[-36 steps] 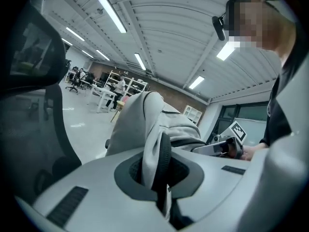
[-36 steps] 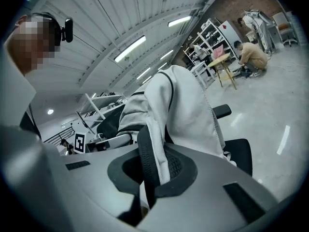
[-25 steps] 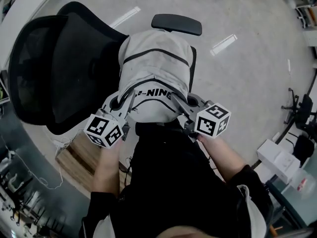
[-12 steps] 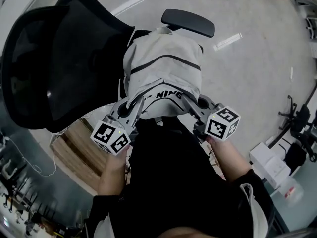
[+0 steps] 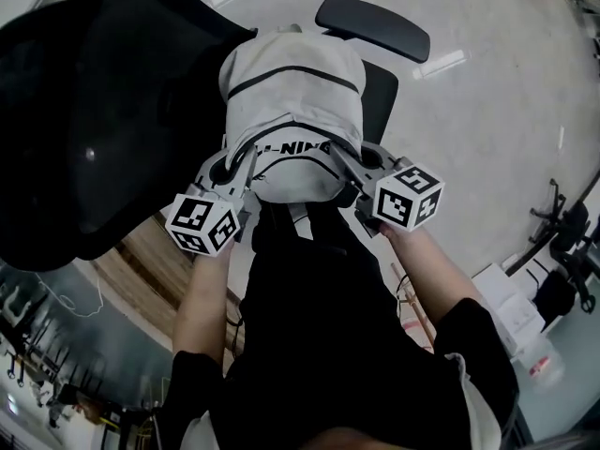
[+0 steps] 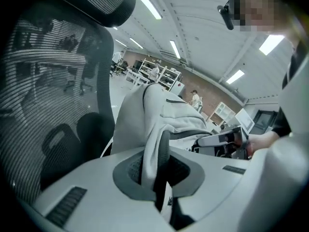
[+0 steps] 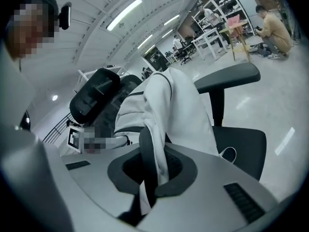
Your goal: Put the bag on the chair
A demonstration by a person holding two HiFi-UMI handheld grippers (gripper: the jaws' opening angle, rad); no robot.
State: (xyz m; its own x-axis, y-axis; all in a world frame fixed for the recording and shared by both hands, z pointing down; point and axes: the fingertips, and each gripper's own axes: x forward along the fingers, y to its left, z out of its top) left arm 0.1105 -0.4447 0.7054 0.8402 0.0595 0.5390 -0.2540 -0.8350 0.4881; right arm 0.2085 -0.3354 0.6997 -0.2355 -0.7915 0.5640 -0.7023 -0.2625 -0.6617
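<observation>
A white backpack (image 5: 291,101) with black trim hangs upright over the seat (image 5: 380,87) of a black office chair, beside its mesh backrest (image 5: 94,120). Whether it touches the seat is hidden. My left gripper (image 5: 246,172) is shut on the bag's left shoulder strap (image 6: 153,158), and my right gripper (image 5: 342,169) is shut on the right strap (image 7: 149,163). In the left gripper view the bag (image 6: 164,115) rises just ahead of the left gripper (image 6: 157,178), with the backrest (image 6: 43,105) to its left. In the right gripper view the bag (image 7: 169,105) stands before the right gripper (image 7: 149,175).
The chair's armrest (image 5: 375,28) juts out just beyond the bag, the armrest (image 7: 227,76) above the seat (image 7: 241,144). A wooden platform (image 5: 141,261) lies on the floor at the left. White boxes (image 5: 525,317) and other chairs (image 5: 562,242) stand at the right. A person (image 7: 275,33) crouches far off.
Both grippers have come down together with the bag, lowering it toward the chair's seat beside the backrest. Both keep hold of the straps.
</observation>
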